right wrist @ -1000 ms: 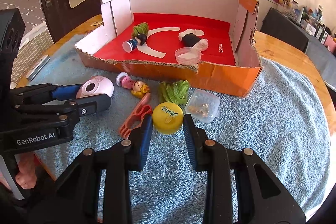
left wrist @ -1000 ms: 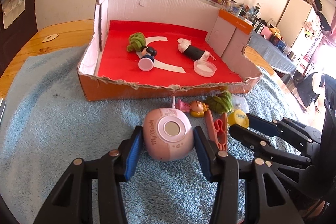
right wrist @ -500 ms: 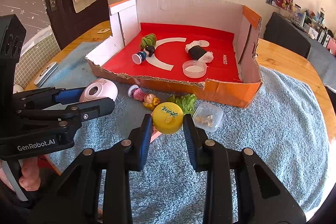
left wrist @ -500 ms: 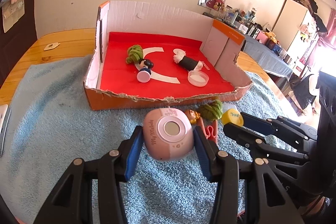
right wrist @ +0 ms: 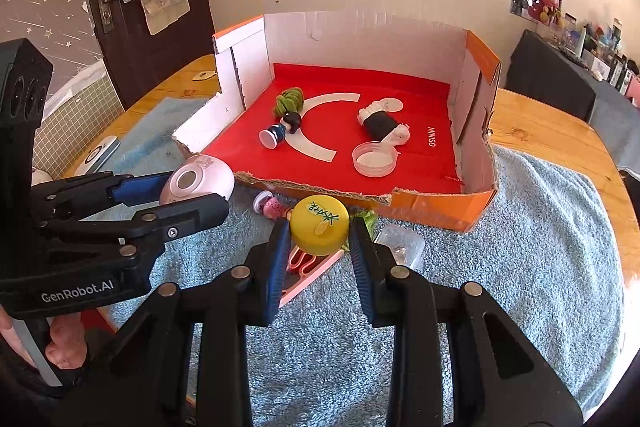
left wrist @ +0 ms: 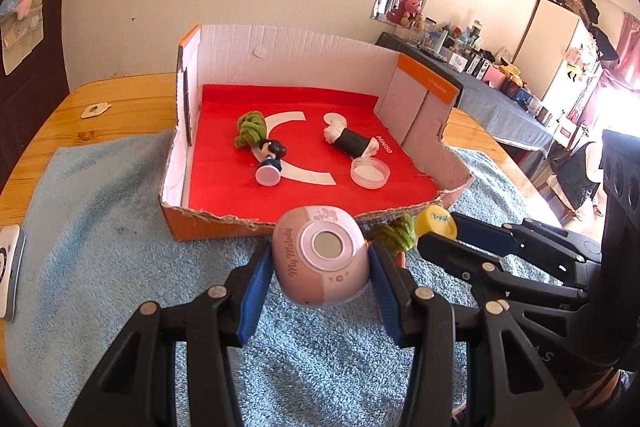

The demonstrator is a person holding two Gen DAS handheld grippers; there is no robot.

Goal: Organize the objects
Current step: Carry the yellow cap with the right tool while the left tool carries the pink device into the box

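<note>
While both tools are lifted above the towel, each one carries a thing:

Left tool (left wrist: 320, 267): closed on the pink My Melody gadget (left wrist: 322, 254); the blue pads press its two sides, and its round window faces the camera.

Right tool (right wrist: 318, 239): closed on the yellow round lid (right wrist: 319, 223), which has green characters and a small corn picture on top.

Tool positions: the left tool (right wrist: 188, 195) is seen to the left of the right one, and the right tool (left wrist: 438, 233) is just to the right of the left one; both point to the box.

Cardboard box (left wrist: 192, 223): straight ahead of both tools, orange outside, red floor, torn front edge.

Inside the box: a green yarn bundle (left wrist: 250, 129), a small dark-haired figure (left wrist: 271, 165), a black and white roll (left wrist: 352, 141) and a clear round dish (left wrist: 370, 173).

Under the right tool: a pink clip (right wrist: 308, 267), a small pink doll (right wrist: 270, 205) to its left, a green leafy piece (right wrist: 366, 219) and a clear plastic container (right wrist: 400, 247) to its right.

Blue towel (right wrist: 540, 247): lies over the wooden counter (right wrist: 552, 135).
</note>
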